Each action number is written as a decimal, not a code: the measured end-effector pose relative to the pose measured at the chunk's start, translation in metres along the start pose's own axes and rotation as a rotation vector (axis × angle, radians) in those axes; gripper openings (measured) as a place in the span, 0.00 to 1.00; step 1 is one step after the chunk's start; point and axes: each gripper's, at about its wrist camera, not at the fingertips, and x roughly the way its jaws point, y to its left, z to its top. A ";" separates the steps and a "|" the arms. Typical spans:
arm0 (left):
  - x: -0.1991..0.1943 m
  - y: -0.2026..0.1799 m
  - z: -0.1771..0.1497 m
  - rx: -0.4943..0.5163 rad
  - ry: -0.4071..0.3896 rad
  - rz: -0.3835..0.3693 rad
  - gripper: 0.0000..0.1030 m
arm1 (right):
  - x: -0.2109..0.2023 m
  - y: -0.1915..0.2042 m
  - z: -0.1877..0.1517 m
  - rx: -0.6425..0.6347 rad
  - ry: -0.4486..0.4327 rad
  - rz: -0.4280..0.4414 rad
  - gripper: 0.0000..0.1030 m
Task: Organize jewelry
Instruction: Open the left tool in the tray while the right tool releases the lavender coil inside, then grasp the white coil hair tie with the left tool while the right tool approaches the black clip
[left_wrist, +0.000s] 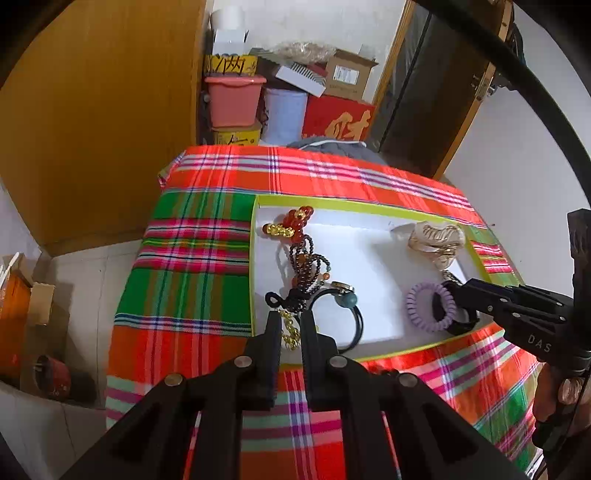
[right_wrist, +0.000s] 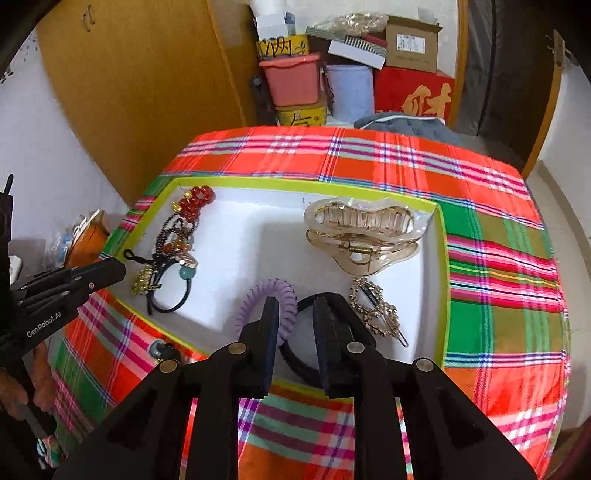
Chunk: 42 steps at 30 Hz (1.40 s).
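- Nearest the left wrist camera, the left gripper has its fingers nearly together, with a gold chain running down the narrow gap; whether the pads actually pinch it, I cannot tell.
- Nearest the right wrist camera, the right gripper stands slightly spread over a black hair tie, pads clear of it. A purple coil hair tie touches the outer side of its left finger.
- Jewelry sits in a shallow white tray with a lime rim, on a bench under a plaid cloth. I judge the tray is the sorting place.
- At ten o'clock in the tray lies a tangle: red beads, a dark bead string and a black tie with a teal bead. Left's grip at the chain looks meant to pull it free of the tangle.
- At one o'clock rests a clear hair claw; a rhinestone clip lies at three o'clock, just beside the right gripper.
- Writing: "GenRobot.AI" on the left gripper's body in the right view, "DAS" on the right one in the left view. A red box behind carries a gold Chinese character.
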 end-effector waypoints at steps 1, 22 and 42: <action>-0.004 -0.001 -0.001 0.001 -0.005 0.000 0.09 | -0.004 0.000 -0.001 0.002 -0.007 0.001 0.19; -0.080 -0.031 -0.092 0.031 0.000 -0.049 0.35 | -0.087 0.018 -0.088 0.011 -0.023 0.067 0.30; -0.070 -0.047 -0.152 0.116 0.091 -0.144 0.36 | -0.074 0.044 -0.101 -0.037 0.018 0.102 0.30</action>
